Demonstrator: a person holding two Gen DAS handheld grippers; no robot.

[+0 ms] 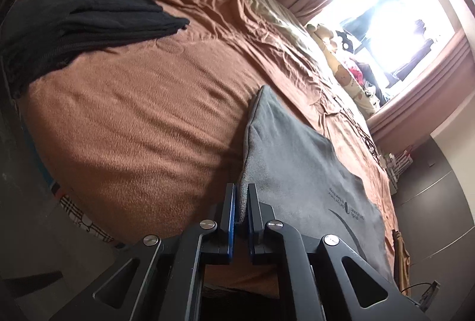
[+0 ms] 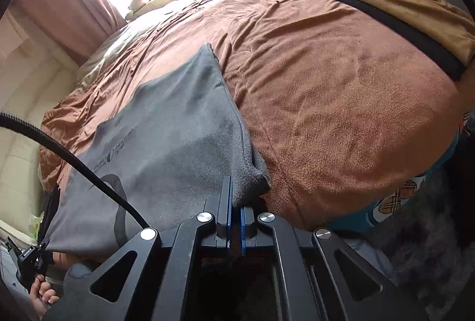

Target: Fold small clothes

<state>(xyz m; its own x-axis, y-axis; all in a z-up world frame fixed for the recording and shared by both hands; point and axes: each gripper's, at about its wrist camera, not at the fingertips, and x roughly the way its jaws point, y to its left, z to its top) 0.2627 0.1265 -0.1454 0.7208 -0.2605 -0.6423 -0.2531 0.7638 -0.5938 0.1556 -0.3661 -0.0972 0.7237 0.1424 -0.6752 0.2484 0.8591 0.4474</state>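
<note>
Grey shirt (image 1: 299, 172) is lying on the brown bedspread (image 1: 133, 113) near the front edge of the bed, printed side up. Left gripper (image 1: 241, 202) is pinching one near corner of it and right gripper (image 2: 236, 202) is pinching the other, so both sets of fingers are clamped on cloth. Looks to me like the start of a fold: next move probably needs both corners lifted together and carried evenly to the far hem. Folded black clothes (image 1: 83, 24) sit at the far left corner, tan garment (image 2: 415, 12) along the right edge.
</note>
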